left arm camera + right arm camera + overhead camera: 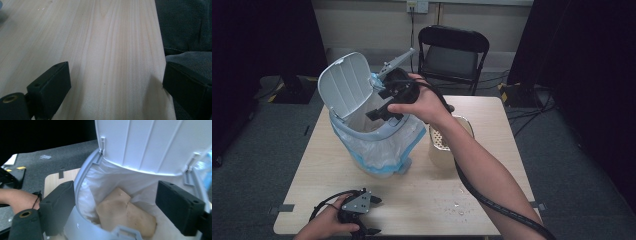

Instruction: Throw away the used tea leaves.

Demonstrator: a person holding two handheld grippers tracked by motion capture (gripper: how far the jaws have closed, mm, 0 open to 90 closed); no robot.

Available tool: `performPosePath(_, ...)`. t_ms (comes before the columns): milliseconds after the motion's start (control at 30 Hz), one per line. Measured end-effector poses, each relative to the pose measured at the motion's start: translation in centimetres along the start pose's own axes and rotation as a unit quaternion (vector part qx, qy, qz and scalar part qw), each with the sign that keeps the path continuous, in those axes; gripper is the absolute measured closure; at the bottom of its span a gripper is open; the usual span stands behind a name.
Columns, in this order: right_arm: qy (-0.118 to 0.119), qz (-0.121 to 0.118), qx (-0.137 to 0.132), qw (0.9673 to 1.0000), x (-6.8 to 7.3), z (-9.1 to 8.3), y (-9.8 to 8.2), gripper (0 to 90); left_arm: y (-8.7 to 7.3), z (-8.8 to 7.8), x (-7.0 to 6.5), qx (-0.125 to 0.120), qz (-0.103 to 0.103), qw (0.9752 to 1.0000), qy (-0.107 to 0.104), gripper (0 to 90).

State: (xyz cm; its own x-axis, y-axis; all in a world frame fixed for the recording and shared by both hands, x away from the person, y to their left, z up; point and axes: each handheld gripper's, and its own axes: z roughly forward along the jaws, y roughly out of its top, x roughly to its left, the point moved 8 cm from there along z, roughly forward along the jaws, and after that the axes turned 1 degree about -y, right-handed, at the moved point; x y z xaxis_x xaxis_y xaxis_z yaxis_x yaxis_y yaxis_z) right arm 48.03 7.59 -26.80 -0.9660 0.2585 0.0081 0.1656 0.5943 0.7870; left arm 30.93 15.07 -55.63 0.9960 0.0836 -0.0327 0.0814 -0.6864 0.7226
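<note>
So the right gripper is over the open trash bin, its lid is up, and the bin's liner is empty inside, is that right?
Not quite. The right gripper is over the open bin with its lid up, but the liner is not empty: the right gripper view shows a tan, flat piece of something lying at the bottom.

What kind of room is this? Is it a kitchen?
Probably not a kitchen. It looks like a recording room or lab: dark curtains hang at the sides, a lone wooden table stands on grey carpet, and a folding chair sits by a bare wall with cables.
</note>
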Motion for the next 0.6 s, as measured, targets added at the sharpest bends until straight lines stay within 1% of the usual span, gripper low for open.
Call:
performPosePath(67, 0.004, 0.002, -0.005, 1.0000, 0.0, -0.5, -0.3, 15.8, 0.0, 0.0, 0.0, -0.001, 0.000, 1.0000, 0.000, 7.3)
performPosePath(100, 0.005, 0.004, -0.005, 1.0000, 0.1, -0.8, -0.6, 15.8, 0.1, 0.0, 0.1, -0.004, 0.003, 1.0000, 0.002, 7.2)
performPosePath(167, 0.004, 0.005, -0.006, 1.0000, 0.1, -1.3, -1.0, 15.7, 0.1, 0.1, 0.1, -0.005, 0.004, 1.0000, 0.002, 7.3)
performPosePath(233, 0.007, 0.001, -0.012, 0.9999, 0.3, -1.8, -1.6, 15.7, 0.1, 0.0, 0.1, -0.004, 0.004, 1.0000, 0.001, 7.2)
performPosePath(333, 0.005, 0.008, -0.013, 0.9999, 0.3, -2.7, -2.9, 15.0, 0.1, 0.0, 0.1, -0.003, 0.004, 1.0000, 0.001, 7.3)
performPosePath(433, 0.003, 0.020, -0.015, 0.9997, 0.2, -3.5, -4.2, 14.6, 0.1, 0.0, 0.1, -0.004, 0.004, 1.0000, 0.001, 7.3)
performPosePath(600, -0.009, 0.029, -0.023, 0.9993, -0.1, -4.8, -6.4, 14.4, 0.1, 0.0, 0.1, -0.003, 0.004, 1.0000, 0.001, 7.3)
